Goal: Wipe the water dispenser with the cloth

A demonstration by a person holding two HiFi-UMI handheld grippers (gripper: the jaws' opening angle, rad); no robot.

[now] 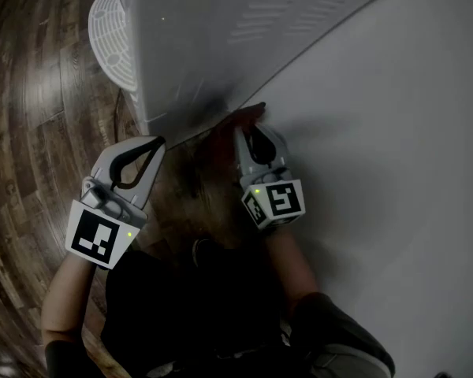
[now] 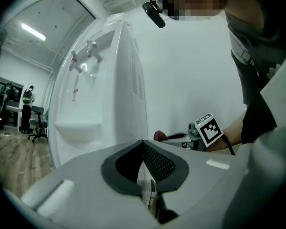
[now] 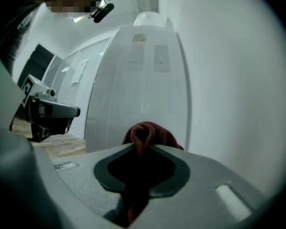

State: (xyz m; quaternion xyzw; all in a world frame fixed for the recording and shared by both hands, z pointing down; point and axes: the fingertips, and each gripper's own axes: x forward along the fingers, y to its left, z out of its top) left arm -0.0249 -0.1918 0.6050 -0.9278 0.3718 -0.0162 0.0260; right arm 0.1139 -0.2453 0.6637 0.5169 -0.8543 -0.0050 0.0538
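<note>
Standing on a dark wood-plank floor (image 1: pixel 31 132) beside a smooth white wall (image 1: pixel 394 132) is one tall white plastic water dispenser (image 1: pixel 221 30). It has a louvred side panel, two small taps (image 2: pixel 93 47) and one rounded slotted drip tray (image 1: pixel 110 38). There are two grey claws. The left claw (image 1: pixel 154 145) hangs just off the dispenser's side, its tips pressed together with nothing between them. The right claw (image 1: pixel 251 135) is clamped on one crumpled dark-red knitted cloth (image 1: pixel 244 116), held at the dispenser's rear corner by the wall; whether it touches is unclear.
</note>
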